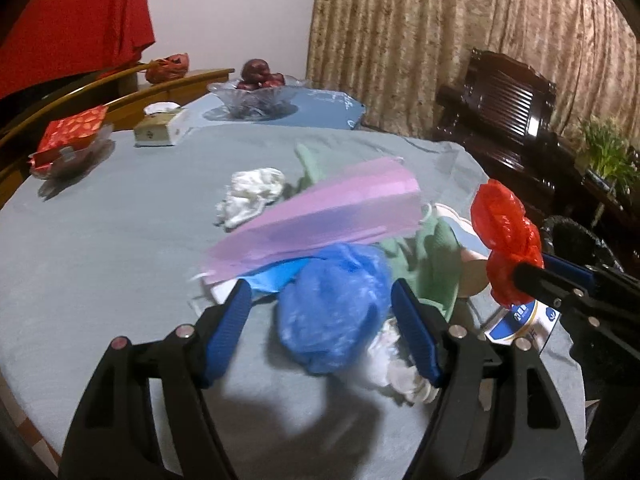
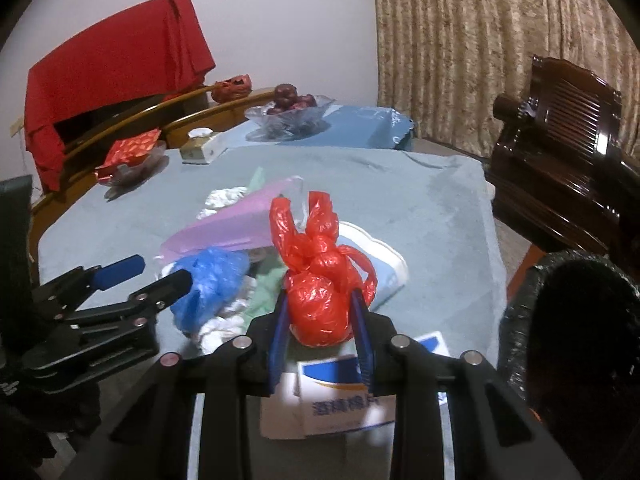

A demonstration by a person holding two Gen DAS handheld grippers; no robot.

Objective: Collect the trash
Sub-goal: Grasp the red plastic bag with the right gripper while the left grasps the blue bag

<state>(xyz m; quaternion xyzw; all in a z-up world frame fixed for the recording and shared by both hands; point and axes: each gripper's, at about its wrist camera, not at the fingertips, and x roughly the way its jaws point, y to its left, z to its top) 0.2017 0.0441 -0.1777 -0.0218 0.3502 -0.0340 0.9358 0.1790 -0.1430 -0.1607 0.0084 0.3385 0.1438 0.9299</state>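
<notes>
A pile of trash lies on the grey-blue tablecloth (image 1: 100, 240). My left gripper (image 1: 320, 292) is open, its jaws on either side of a crumpled blue plastic bag (image 1: 334, 304), also in the right wrist view (image 2: 212, 280). My right gripper (image 2: 320, 304) is shut on a knotted red plastic bag (image 2: 316, 300), held above the table; the bag also shows in the left wrist view (image 1: 504, 236). A pink plastic sheet (image 1: 320, 216), green paper (image 1: 436, 264), white crumpled tissue (image 1: 252, 192) and a white-and-blue box (image 2: 340, 396) lie in the pile.
A black-lined trash bin (image 2: 572, 340) stands at the table's right edge. A glass fruit bowl (image 1: 256, 96), a tissue box (image 1: 160, 128) and a dish with a red packet (image 1: 72, 140) sit at the far side. A dark wooden chair (image 2: 560, 152) stands right.
</notes>
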